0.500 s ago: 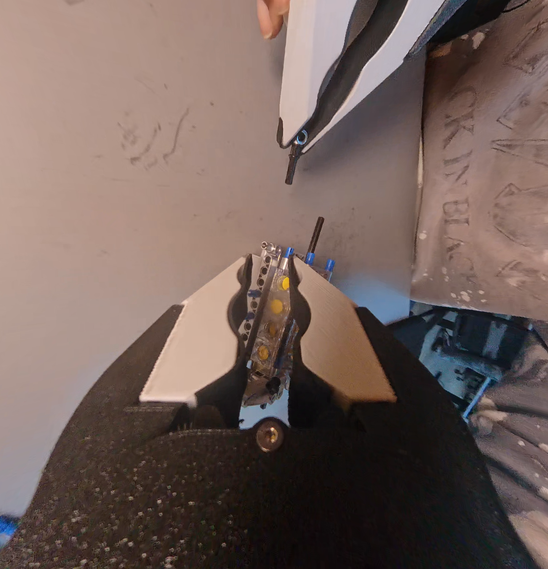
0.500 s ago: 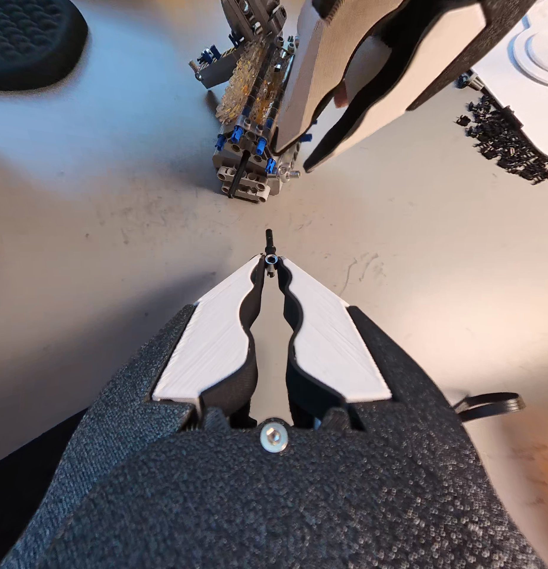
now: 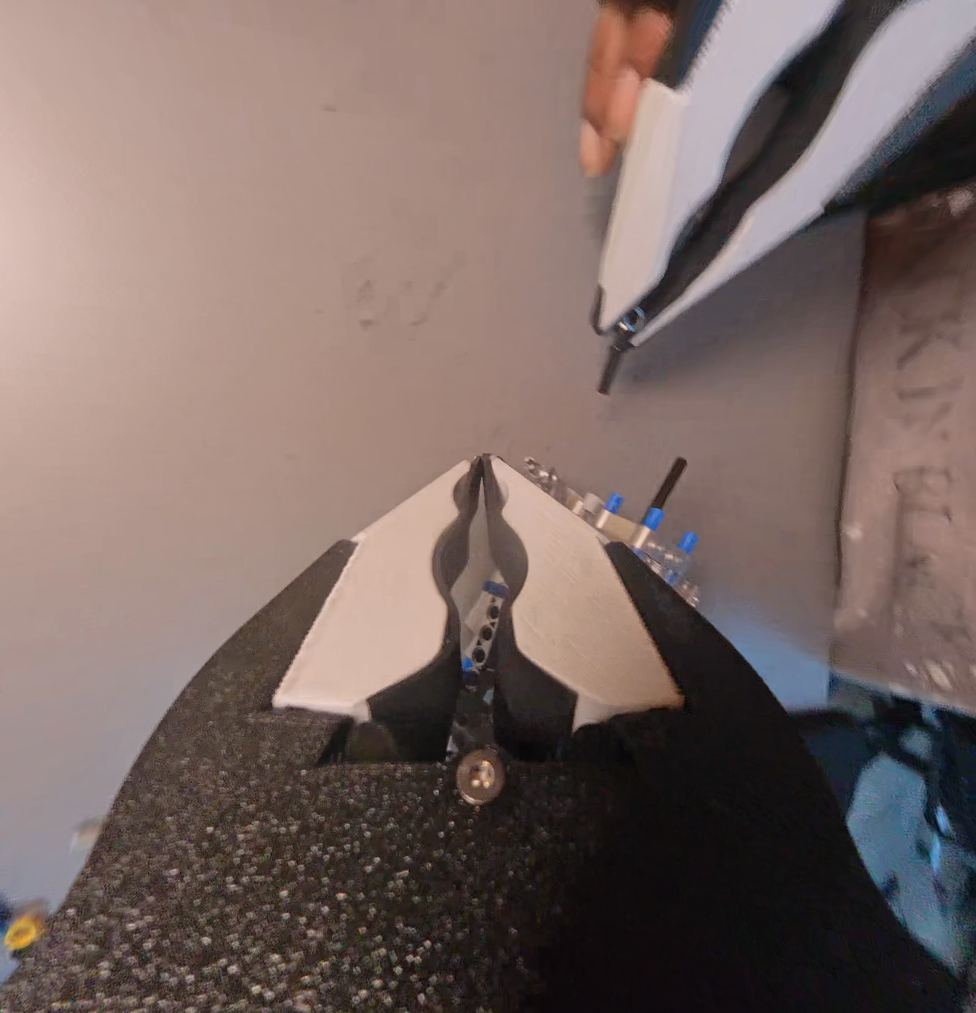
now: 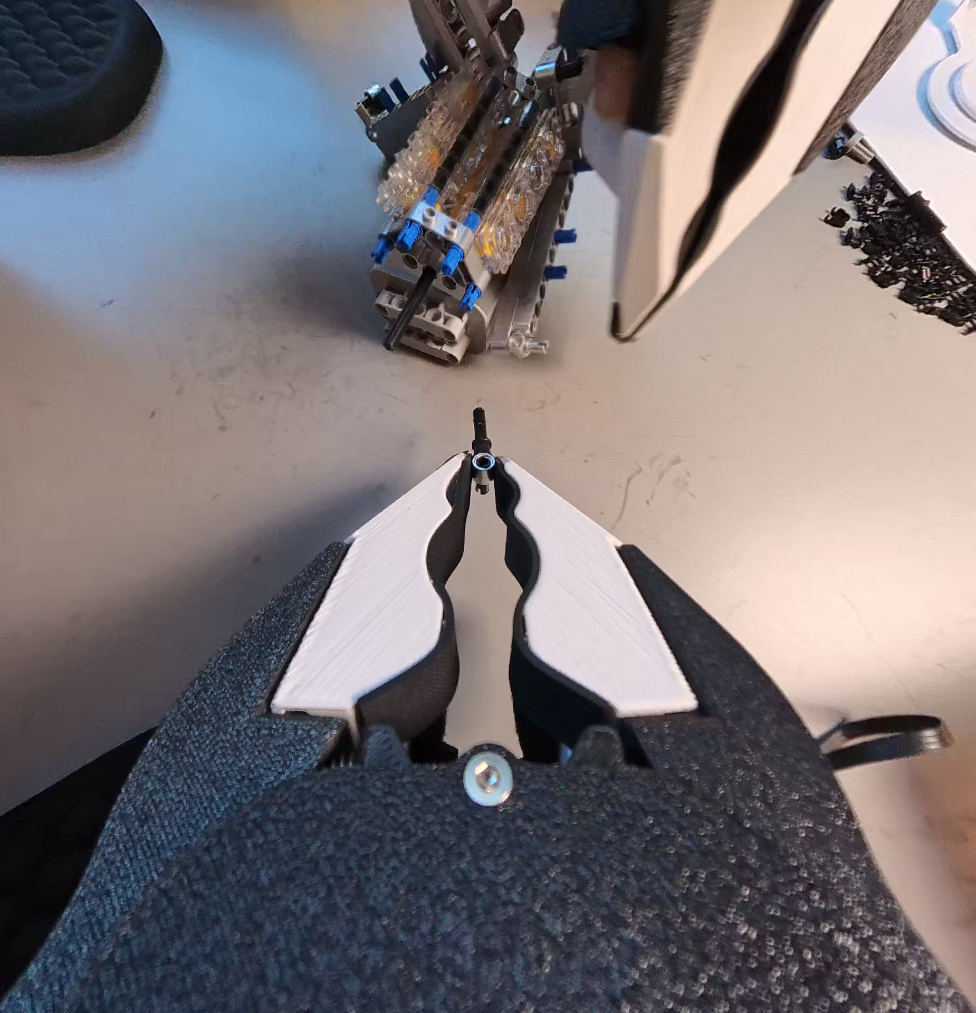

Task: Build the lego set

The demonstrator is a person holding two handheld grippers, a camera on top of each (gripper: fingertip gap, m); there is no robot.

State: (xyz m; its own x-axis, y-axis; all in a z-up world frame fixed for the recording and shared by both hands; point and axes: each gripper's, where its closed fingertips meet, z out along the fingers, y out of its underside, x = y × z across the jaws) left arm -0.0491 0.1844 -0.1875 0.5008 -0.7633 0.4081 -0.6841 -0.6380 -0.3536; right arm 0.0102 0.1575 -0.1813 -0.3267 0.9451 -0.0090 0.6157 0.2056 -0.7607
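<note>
My right gripper [image 4: 481, 463] is shut on a small black pin [image 4: 479, 433] with a metal ring at its base and holds it above the table [image 4: 201, 438], pointing at a grey brick assembly [image 4: 464, 219] with clear, yellow and blue parts. A black axle [image 4: 409, 312] sticks out of the assembly's near end. My left gripper [image 3: 483, 460] is shut with its tips together and holds nothing. The assembly [image 3: 639, 526] lies just right of it and under it. The left gripper also shows in the right wrist view [image 4: 620, 329], close beside the assembly. The right gripper [image 3: 623, 323] shows in the left wrist view with the pin [image 3: 612, 356].
A pile of small black parts [image 4: 924, 263] lies at the right by a white tray [image 4: 957, 82]. A black textured pad [image 4: 53, 71] is at the far left. A black loop strap [image 4: 886, 740] lies near right. A grey printed cloth [image 3: 924, 438] borders the table. Some 7 centimeters of space lies between my two pairs of fingers.
My left gripper let go of the brick assembly, moved off its side and closed empty. The assembly now rests on the table. My right gripper still holds the pin.
</note>
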